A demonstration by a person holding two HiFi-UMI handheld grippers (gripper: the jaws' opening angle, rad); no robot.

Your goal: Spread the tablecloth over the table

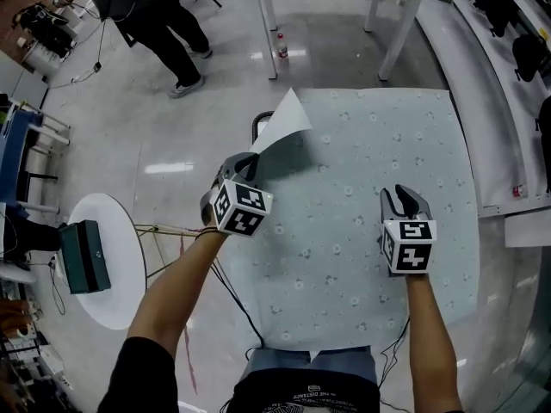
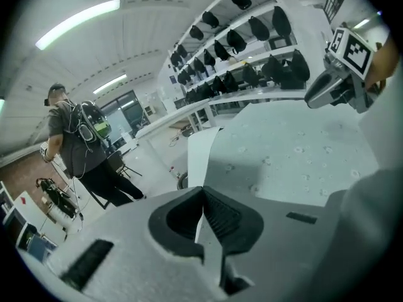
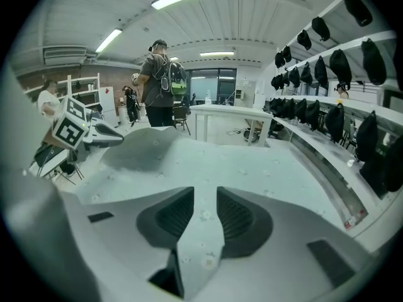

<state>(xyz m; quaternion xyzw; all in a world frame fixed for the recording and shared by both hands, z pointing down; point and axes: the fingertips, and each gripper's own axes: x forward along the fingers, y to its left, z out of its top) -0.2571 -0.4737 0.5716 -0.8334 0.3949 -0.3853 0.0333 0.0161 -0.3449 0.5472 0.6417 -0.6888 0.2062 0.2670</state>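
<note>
I have one tablecloth (image 1: pixel 370 170) to deal with, and it already covers nearly the whole table, which it hides. Its long axis runs from my near edge away to the far edge. What the coming move turns on is the far-left corner. One flap (image 1: pixel 288 119) there is turned up and over, white underside showing. It rises just beyond the left gripper (image 1: pixel 250 163), slightly to the right. That hand is much the nearer of the two. Its jaws are clenched on the cloth's left edge, with the fabric pinched thin between the ribbed pads (image 2: pixel 217 212). I judge the flap needs drawing out toward the far-left corner so it drops flat.

The right gripper (image 1: pixel 403 193) sits well apart, over the right half toward the near edge. Its jaws stand apart, and flat patterned cloth shows through the gap with neither pad pressing it, so I read it as released
</note>
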